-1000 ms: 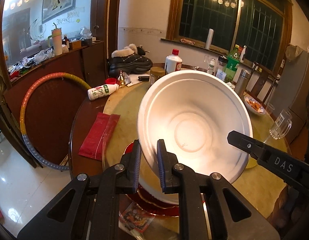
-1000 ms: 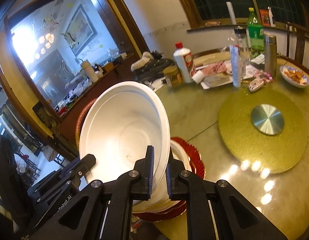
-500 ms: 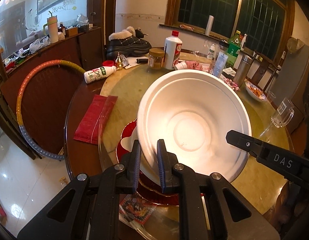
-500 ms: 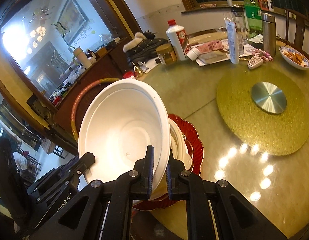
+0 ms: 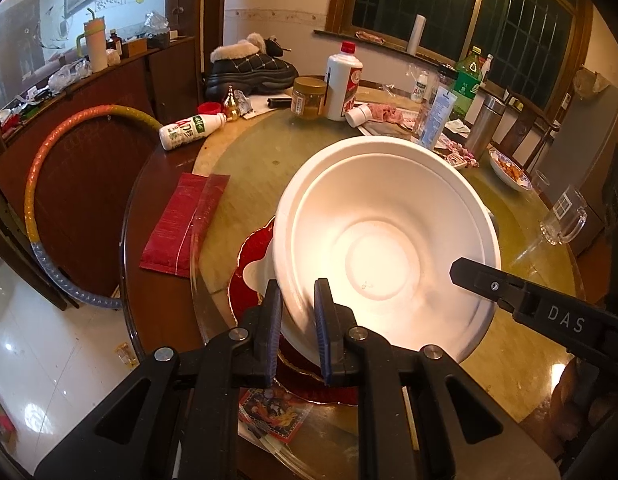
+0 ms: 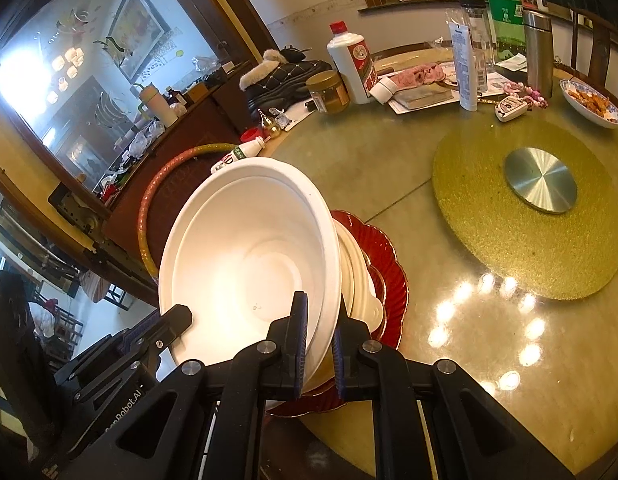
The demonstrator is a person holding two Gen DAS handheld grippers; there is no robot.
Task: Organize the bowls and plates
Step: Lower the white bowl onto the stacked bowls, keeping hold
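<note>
Both the left tongs (image 5: 296,320) and right tongs (image 6: 320,338) are clamped on opposite rims of the white bowl (image 5: 389,248), tilted just above the plate stack (image 6: 373,280) on the table (image 6: 489,344); next, level and seat it before releasing.

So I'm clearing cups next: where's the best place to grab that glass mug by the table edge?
Take the glass mug by its handle on the right, coming from the table edge. It stands upright, handle turned outward, and the round clear body looks slippery.
</note>
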